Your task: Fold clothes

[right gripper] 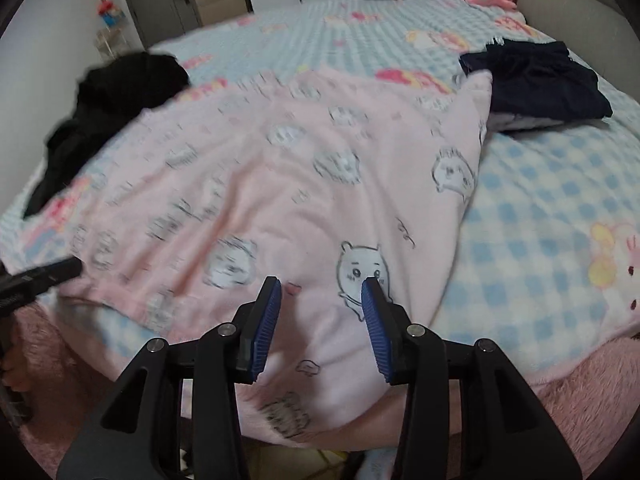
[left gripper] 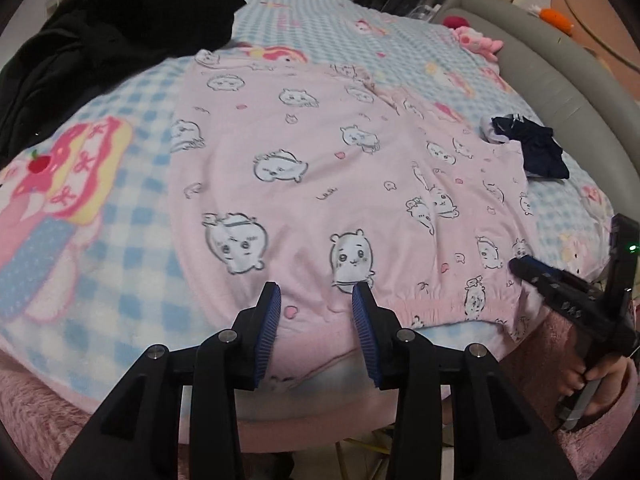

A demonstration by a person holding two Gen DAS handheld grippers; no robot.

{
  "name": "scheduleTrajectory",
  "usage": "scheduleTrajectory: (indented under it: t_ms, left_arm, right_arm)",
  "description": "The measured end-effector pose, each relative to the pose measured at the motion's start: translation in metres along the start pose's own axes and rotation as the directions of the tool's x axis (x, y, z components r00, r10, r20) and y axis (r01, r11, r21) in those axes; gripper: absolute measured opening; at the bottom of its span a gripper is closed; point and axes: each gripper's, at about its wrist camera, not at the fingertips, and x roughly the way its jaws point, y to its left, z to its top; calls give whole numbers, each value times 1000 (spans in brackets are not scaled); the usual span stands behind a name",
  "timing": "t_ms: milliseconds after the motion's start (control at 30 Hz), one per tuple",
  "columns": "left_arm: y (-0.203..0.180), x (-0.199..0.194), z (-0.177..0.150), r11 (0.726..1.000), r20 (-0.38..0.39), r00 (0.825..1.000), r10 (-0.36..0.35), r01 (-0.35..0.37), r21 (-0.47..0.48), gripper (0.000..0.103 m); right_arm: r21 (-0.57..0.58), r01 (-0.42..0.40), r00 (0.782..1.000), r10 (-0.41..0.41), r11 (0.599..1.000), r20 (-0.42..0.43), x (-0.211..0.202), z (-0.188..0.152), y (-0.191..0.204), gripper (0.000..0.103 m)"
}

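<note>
Hovering my left gripper and right gripper, both wide open and holding nothing, over the pink cartoon-print cotton garment spread mid-frame on the blue checked fleece blanket.

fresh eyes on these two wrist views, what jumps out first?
The pink cartoon-print garment spread over the middle of the blue checked blanket dominates both views. The left hand-held gripper and right hand-held gripper sit open over its near hem. A black clothes heap lies far left, and a folded navy piece lies far right by the garment's edge.
</note>
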Motion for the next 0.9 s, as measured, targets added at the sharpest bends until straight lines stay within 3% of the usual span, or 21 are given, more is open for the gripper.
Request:
scheduleTrajectory:
  t_ms: [100,200,267,533,633,733,833,900]
  left_arm:
    - [-11,-4,-4,1000,9,1000,-5,5,29,39]
    - [-32,-9,-3,993,8,997,-76,75,95,39]
    - [-48,0,6,986,-28,995,-96,99,136,39]
    - [-141,55,68,937,-125,974,-189,217,274,39]
    - [-172,93,90,930,-171,966,-193,236,283,39]
    - [-190,125,116,943,-170,968,-183,222,249,39]
    - [-195,149,151,960,-138,976,-166,192,202,39]
    - [-194,163,171,966,-137,976,-171,193,170,39]
  right_arm:
    - [28,-14,1000,14,1000,-9,1,-2,-5,43]
    - [53,-73,996,70,996,56,-26,9,-14,43]
    - [45,-58,995,54,997,90,-37,24,-25,43]
    - [225,-66,997,57,972,48,12,90,-109,43]
    - [291,-67,998,60,954,32,30,115,-140,48]
    - [355,-68,998,66,932,17,49,139,-171,51]
    - [396,-141,989,149,907,11,72,139,-179,50]
    - [373,-161,986,168,914,12,80,140,-176,23]
